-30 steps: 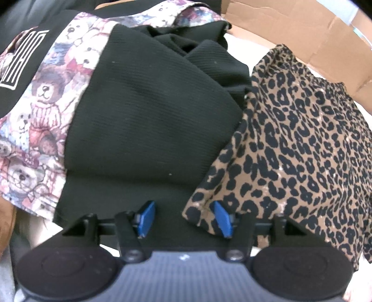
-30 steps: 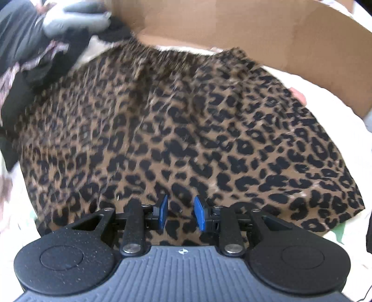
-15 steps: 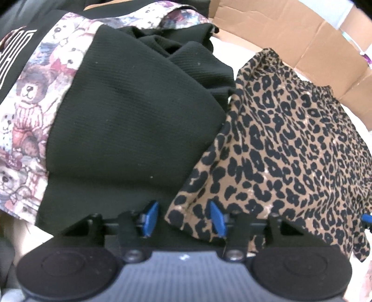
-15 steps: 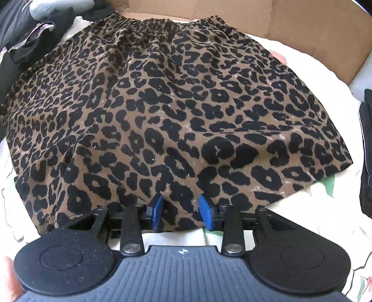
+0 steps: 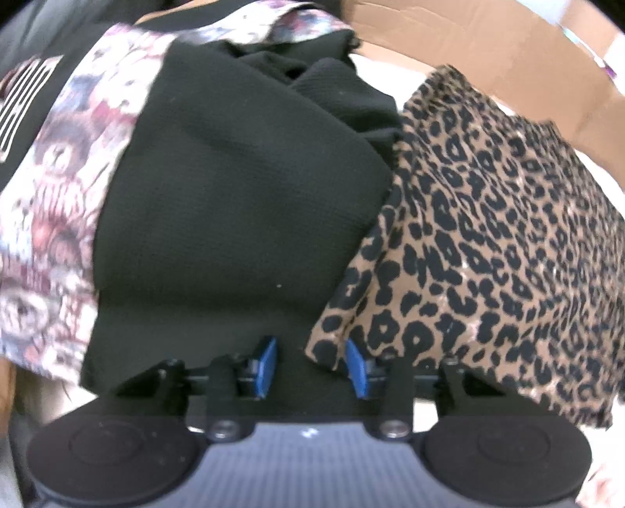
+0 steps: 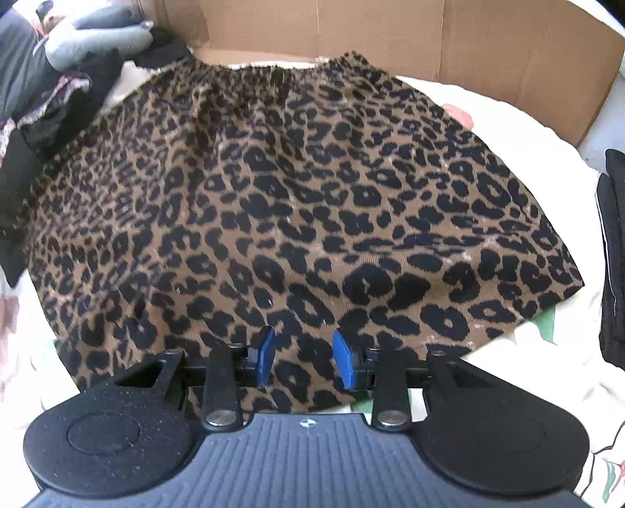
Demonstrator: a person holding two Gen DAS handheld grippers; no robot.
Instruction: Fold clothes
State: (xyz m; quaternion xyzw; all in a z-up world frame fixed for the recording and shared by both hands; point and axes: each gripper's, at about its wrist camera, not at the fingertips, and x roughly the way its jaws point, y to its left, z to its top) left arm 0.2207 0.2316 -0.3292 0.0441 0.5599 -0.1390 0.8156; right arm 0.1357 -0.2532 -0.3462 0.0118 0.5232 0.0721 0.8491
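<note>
Leopard-print skirt [image 6: 297,203] lies spread flat on a pale sheet [image 6: 508,117], elastic waistband toward the cardboard wall [image 6: 390,35]. Right gripper [image 6: 301,361] jaws apart, empty, over the hem's middle. Left gripper [image 5: 311,367] also agape, holding nothing, at the skirt's corner beside a black ribbed garment [image 5: 242,203]. Bear-print fabric [image 5: 50,234] blurred, cut off left. Dark clothing [image 6: 613,254] cropped at the right edge.

light: bright, soft daylight, strongest at the top right corners
glare: cardboard wall [image 6: 488,43] pretty washed out up there
shadows: faint, mostly under the grippers
blur: left wrist view smeared all over, leopard-print skirt [image 5: 500,234] spots streaky; right wrist view sharper
distortion: heavy fisheye bulge, dark rounded corners
</note>
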